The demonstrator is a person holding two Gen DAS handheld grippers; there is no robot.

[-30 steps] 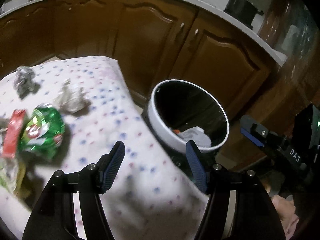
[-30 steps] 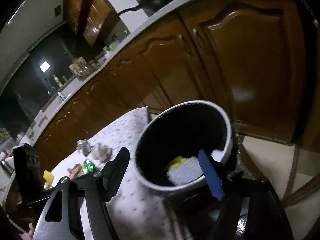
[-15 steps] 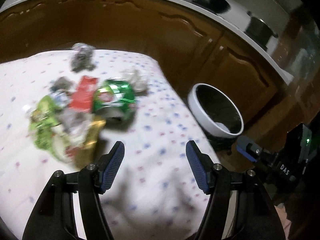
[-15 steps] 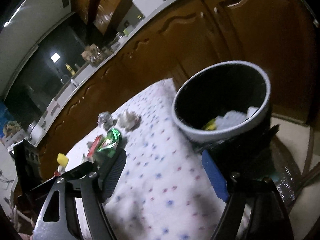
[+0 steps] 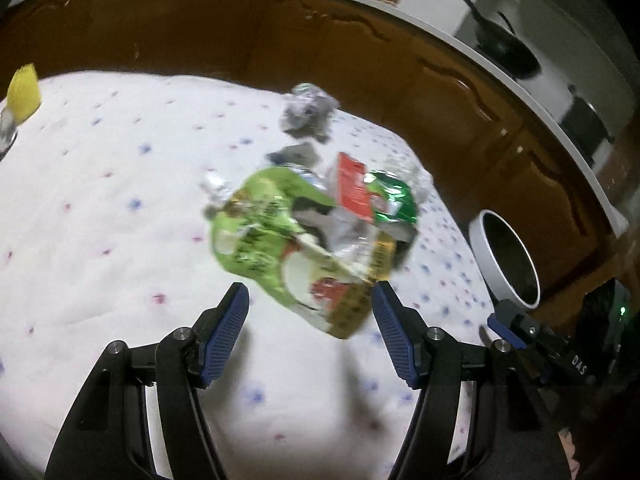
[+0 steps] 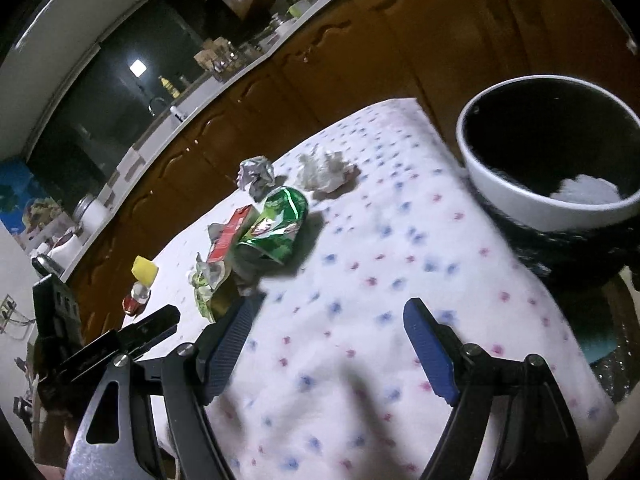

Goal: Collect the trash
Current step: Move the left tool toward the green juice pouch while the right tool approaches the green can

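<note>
Brown kitchen cabinets [image 5: 360, 52] curve behind a worktop [image 5: 100, 208] covered with a white cloth dotted in blue and pink. Near its middle lies a heap of trash: a light-green wrapper [image 5: 280, 248], a red packet [image 5: 352, 188], a dark-green foil bag [image 6: 280, 224] and clear plastic, all touching. Just beyond them sit a grey crumpled wad [image 5: 306, 114] and a white crumpled tissue [image 6: 324, 172]. A white-rimmed bin [image 6: 516, 196] stands off the cloth's far right edge, with pale scraps inside. The left gripper [image 5: 310, 320] hangs just short of the light-green wrapper, its blue fingers [image 5: 224, 336] spread wide with nothing gripped. The right gripper [image 6: 330, 352] hovers over bare cloth, fingers wide apart and empty.
</note>
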